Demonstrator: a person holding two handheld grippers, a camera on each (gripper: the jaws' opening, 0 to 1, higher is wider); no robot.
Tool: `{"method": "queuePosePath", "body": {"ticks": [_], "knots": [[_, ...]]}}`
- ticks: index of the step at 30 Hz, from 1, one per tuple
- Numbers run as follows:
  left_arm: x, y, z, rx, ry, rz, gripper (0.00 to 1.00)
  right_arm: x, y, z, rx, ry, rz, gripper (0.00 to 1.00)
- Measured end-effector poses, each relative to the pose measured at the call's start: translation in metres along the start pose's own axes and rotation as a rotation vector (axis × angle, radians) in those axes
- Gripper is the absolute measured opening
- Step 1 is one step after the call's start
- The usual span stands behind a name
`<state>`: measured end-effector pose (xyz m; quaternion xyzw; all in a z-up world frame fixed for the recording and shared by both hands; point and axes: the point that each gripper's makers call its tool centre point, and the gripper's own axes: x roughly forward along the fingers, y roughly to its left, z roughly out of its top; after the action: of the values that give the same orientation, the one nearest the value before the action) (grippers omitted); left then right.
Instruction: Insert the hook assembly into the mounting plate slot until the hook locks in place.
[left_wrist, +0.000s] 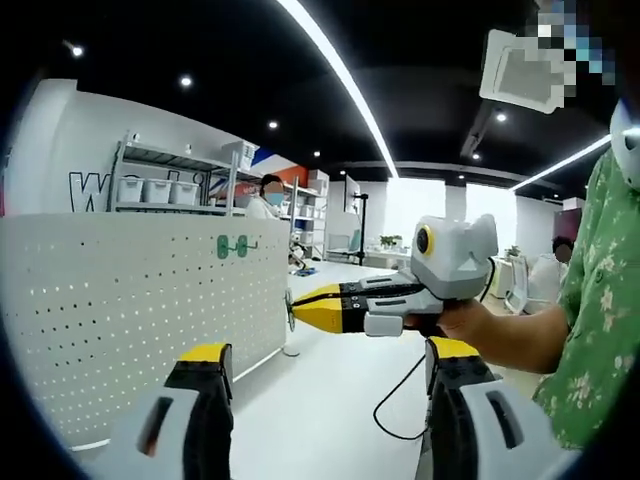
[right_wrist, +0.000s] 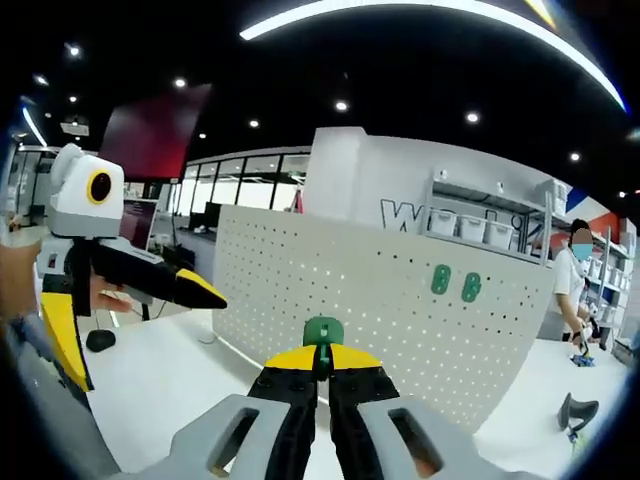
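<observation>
Three green hooks show in the right gripper view: two already seated side by side on the white pegboard (right_wrist: 400, 300), well ahead of the jaws and to their right (right_wrist: 455, 283), and one green hook (right_wrist: 323, 335) pinched at the tips of the right gripper (right_wrist: 322, 362), whose yellow-tipped jaws are closed together on it. The hook stands up just past the jaw tips, short of the board. In the left gripper view the left gripper (left_wrist: 325, 355) has its jaws spread wide apart with nothing between them. Beyond them a hand (left_wrist: 462, 322) holds the right gripper level, pointing toward the pegboard's end. The two mounted hooks (left_wrist: 236, 245) sit above the left jaw.
</observation>
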<state>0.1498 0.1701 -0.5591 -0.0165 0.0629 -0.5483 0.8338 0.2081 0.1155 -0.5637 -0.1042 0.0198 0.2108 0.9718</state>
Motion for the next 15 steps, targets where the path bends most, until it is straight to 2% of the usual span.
{"method": "queuePosePath", "body": {"ticks": [6,15], "knots": [[-0.003,0.002,0.0,-0.028,0.002,0.009,1.0,0.0,-0.001,0.001,0.0,0.001,-0.001,0.01],[-0.013,0.003,-0.001,-0.032,0.002,0.042,1.0,0.007,-0.007,-0.001,0.02,0.009,-0.012,0.01]]}}
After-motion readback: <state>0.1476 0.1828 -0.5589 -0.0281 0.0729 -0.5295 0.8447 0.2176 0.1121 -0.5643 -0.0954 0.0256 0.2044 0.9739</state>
